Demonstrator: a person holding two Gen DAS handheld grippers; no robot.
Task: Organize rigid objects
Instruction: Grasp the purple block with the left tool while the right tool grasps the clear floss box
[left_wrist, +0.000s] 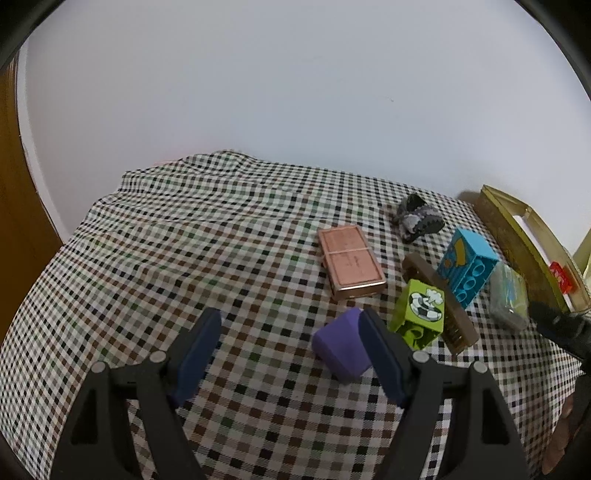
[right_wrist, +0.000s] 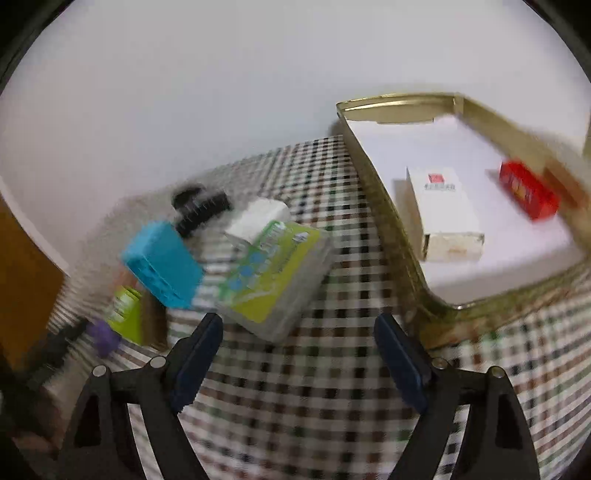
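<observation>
My left gripper hangs open over the checked cloth. A purple block lies on the cloth between its fingers, close against the right one, and the left finger stands far from it. Beyond it sit a green picture block, a blue studded block, a wooden brush and a copper-coloured flat box. My right gripper is open with nothing between its fingers. Just past its tips lies a clear case with a green label. The right wrist view is blurred.
A gold tray at the right holds a white box and a red box. A dark grey object lies near the wall. The cloth drops off at the left beside a brown wooden surface.
</observation>
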